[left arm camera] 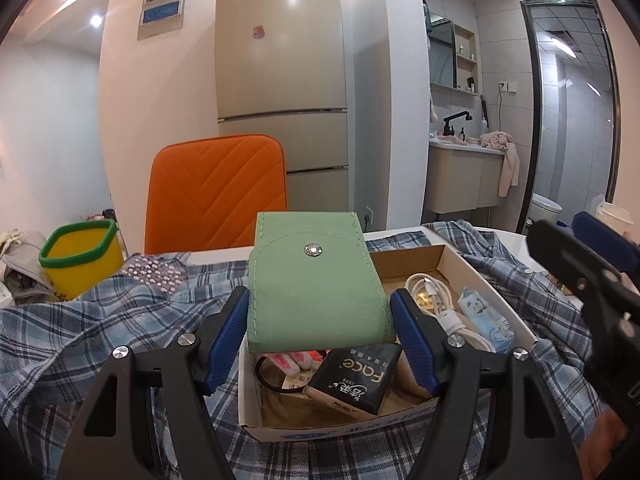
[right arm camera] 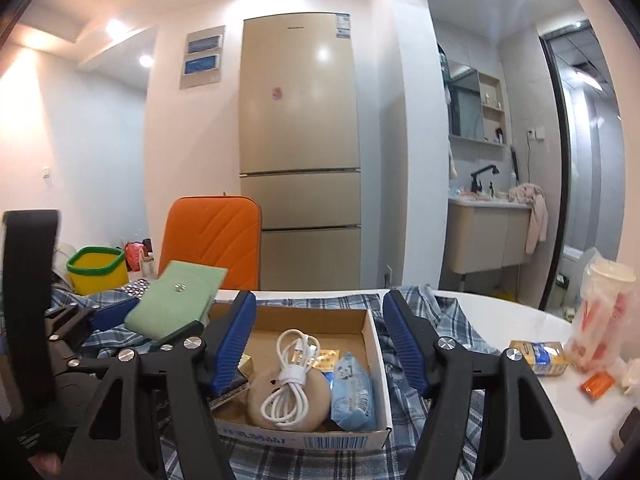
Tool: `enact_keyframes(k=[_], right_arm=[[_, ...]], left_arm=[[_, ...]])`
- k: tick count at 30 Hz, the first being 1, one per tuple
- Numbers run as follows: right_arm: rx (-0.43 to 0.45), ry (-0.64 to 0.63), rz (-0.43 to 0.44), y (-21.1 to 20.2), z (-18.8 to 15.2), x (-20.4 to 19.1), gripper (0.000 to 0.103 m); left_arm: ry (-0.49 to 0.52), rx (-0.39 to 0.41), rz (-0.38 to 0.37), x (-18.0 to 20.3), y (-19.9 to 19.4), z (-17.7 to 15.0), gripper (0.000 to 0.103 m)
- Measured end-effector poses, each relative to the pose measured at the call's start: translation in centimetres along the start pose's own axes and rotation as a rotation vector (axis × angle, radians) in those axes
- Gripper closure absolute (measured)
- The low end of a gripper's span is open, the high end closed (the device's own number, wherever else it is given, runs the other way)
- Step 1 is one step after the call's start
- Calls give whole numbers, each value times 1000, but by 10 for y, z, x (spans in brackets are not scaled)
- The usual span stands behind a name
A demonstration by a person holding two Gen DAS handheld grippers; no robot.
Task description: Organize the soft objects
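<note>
My left gripper (left arm camera: 320, 320) is shut on a green pouch (left arm camera: 316, 284) with a metal snap and holds it above the near left part of an open cardboard box (left arm camera: 496, 304). The pouch also shows in the right wrist view (right arm camera: 176, 304), lifted at the left. The box (right arm camera: 376, 344) holds a white cable (right arm camera: 292, 376) on a tan round pad, a light blue tissue pack (right arm camera: 354, 392), a black tissue pack (left arm camera: 356, 380) and small pink items. My right gripper (right arm camera: 320, 340) is open and empty, hovering over the box.
The box sits on a blue plaid shirt (left arm camera: 100, 320) spread over a white table (right arm camera: 520, 312). An orange chair (left arm camera: 216, 192) and a yellow bin (left arm camera: 80, 260) stand behind. A bagged cup (right arm camera: 604, 308), a small gold carton (right arm camera: 540, 356) and an orange packet lie at the right.
</note>
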State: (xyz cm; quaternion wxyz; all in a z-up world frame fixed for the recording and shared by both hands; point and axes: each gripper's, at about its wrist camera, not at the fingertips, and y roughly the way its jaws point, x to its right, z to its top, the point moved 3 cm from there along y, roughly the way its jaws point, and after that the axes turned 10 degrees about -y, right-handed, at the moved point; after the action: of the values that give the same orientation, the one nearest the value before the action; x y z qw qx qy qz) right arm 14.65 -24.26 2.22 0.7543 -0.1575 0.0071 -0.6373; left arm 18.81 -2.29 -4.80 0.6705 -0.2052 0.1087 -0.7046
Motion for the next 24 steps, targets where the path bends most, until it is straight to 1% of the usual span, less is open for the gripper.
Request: enact_keyframes(k=[3, 5, 7, 9, 10, 12, 16, 18, 24], right_arm=[[-3, 7, -1, 0, 0, 1, 35], [-5, 9, -1, 1, 1, 2, 35], [-2, 8, -1, -1, 0, 0, 35], [4, 10, -2, -3, 0, 1, 35], [7, 11, -2, -4, 0, 1, 35], [15, 15, -5, -5, 0, 1, 35], [33, 21, -10, -9, -1, 3, 35], [52, 26, -11, -13, 0, 4, 34], [81, 42, -32, -20, 1, 8, 34]], left_arm=[[-8, -4, 1, -1, 0, 1, 33], [0, -2, 4, 1, 0, 1, 31], [4, 7, 8, 1, -2, 1, 16], [0, 33, 8, 0, -8, 2, 12], [-3, 47, 11, -1, -11, 3, 7], [-7, 78, 10, -2, -18, 4, 1], [-5, 163, 3, -2, -36, 6, 1], [4, 196, 11, -1, -41, 8, 1], [-7, 231, -5, -5, -46, 11, 1]])
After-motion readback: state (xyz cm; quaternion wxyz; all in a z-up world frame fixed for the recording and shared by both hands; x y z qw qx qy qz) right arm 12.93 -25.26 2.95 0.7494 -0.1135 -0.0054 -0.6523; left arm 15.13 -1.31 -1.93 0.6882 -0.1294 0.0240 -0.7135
